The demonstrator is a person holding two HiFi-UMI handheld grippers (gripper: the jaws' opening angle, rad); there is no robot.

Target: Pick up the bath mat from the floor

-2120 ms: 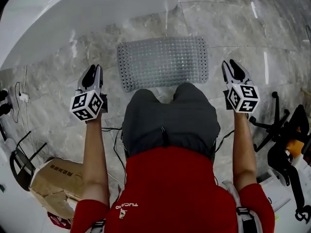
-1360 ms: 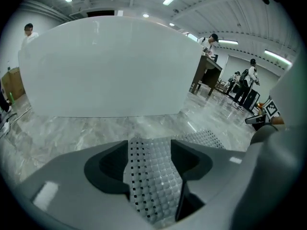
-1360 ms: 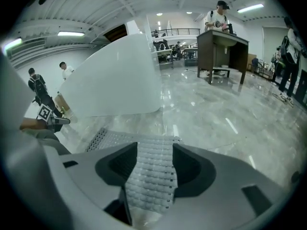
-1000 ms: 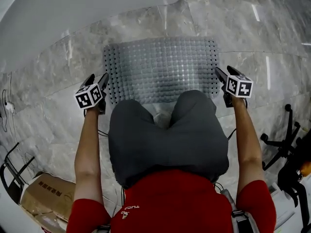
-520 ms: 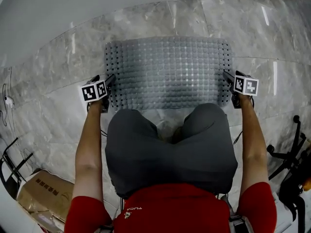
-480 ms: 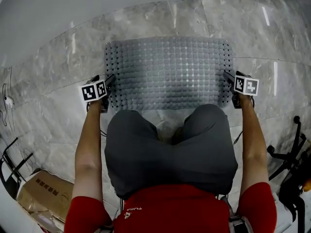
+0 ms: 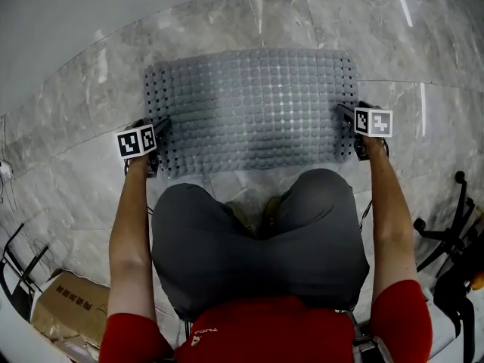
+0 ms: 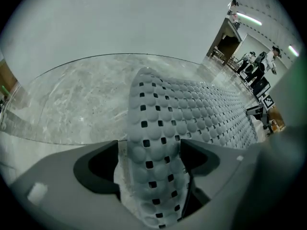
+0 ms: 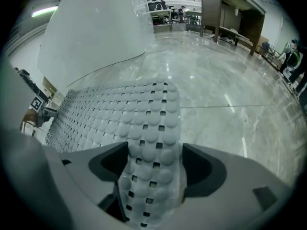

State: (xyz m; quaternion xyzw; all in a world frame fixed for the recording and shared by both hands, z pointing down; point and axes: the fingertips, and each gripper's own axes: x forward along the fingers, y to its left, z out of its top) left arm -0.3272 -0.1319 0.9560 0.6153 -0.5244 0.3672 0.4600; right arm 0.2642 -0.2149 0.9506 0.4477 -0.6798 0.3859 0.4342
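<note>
Head view: the bath mat point(image 7: 249, 108) lies flat on the marble floor point(image 7: 68, 127) in the upper middle of the frame, just below the white tub point(image 7: 68, 21), so nothing's been lifted yet. The left claw point(image 7: 160, 125) sits at the mat's left short edge and the right claw point(image 7: 345, 113) at its right short edge. Both aim steeply down, with the person crouched over the mat. Left gripper view: the jaws have just been opening and stand wide, with the mat's edge strip running right up between them. It fills most of the gap, but I'd say the pads aren't squeezing it. Right gripper view: same deal. The jaws have just been opening and are wide apart, with the bumpy perforated edge in between and the rest of the mat spreading off to the left of the frame. My read: the approach is done and both claws are lined up on the ends. What's left is closing on both edges and actually hauling the mat up off the floor.
</note>
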